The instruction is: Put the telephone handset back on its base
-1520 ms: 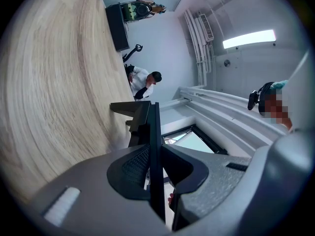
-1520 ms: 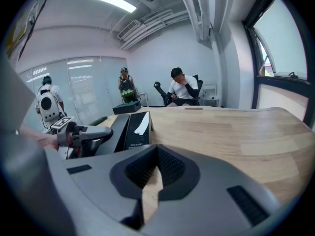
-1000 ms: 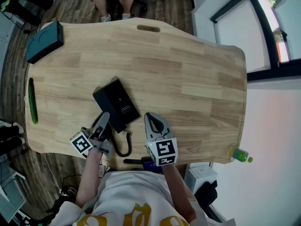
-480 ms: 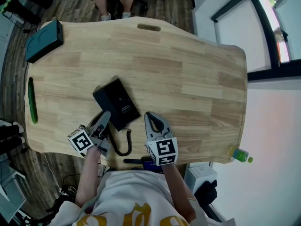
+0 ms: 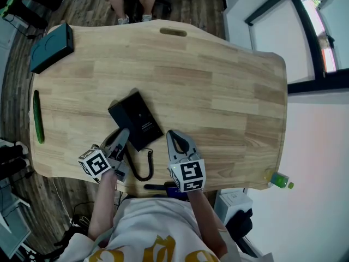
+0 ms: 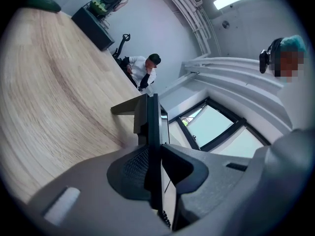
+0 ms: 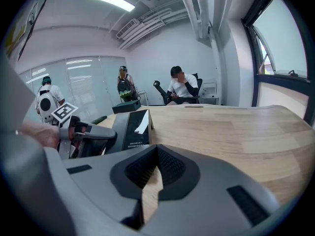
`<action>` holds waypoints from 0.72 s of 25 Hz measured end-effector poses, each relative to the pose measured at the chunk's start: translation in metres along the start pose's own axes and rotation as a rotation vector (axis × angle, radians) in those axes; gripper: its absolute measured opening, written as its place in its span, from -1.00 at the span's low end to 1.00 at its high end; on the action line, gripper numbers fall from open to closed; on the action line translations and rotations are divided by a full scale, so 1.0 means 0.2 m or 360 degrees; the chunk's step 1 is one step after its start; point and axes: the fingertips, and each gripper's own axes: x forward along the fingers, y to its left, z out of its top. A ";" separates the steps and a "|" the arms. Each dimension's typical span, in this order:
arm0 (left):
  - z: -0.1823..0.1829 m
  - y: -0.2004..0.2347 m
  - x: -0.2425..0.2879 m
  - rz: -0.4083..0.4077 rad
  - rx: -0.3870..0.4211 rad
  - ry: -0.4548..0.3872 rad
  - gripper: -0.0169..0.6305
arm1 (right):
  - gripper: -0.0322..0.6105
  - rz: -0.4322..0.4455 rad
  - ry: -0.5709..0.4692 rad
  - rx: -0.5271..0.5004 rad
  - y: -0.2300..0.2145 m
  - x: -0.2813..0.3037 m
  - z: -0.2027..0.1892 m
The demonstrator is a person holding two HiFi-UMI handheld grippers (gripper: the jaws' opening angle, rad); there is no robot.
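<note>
1. Left gripper (image 5: 121, 139) – clenched on the near, cord-side end of the telephone handset (image 6: 153, 122). Thin black slab seen edge-on between the jaws in the left gripper view. Probably gripped at that end so that the far length stays free to settle into its cradle.
2. Handset position – along the left long side of the telephone base (image 5: 140, 119), at the near-left part of the wooden table (image 5: 218, 91). Hard to say from above whether fully seated or hovering just over the cradle, black on black.
3. Handset direction – long axis in line with the left gripper's jaws, parallel to the base's long side. Far end pointing away from the person and a little leftward across the table, near end toward the table's front edge.
4. Coiled cord (image 5: 143, 171) – looping from the handset's near end out toward the front edge, then curling back up between the two grippers. Slack, so no pull on the handset, by the look of it.
5. Right gripper (image 5: 175, 136) – just right of the base, not touching it. Jaw tips closed together on nothing, only a sliver of wood showing behind them. Seemingly parked clear of the work yet close enough to steady the base if needed.
</note>
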 end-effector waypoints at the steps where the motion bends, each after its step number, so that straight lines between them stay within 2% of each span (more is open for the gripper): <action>1: 0.00 0.00 0.00 0.0014 0.0013 0.0010 -0.72 | -0.89 0.0002 0.0003 0.0000 0.00 0.00 0.00; 12: 0.00 0.01 0.01 0.0020 0.0004 0.0036 -0.72 | -0.89 0.0015 0.0013 0.0006 0.01 0.01 -0.01; 18: 0.00 0.02 0.01 -0.0026 -0.0036 0.0030 -0.71 | -0.89 0.0029 0.0015 0.0013 0.03 0.02 -0.01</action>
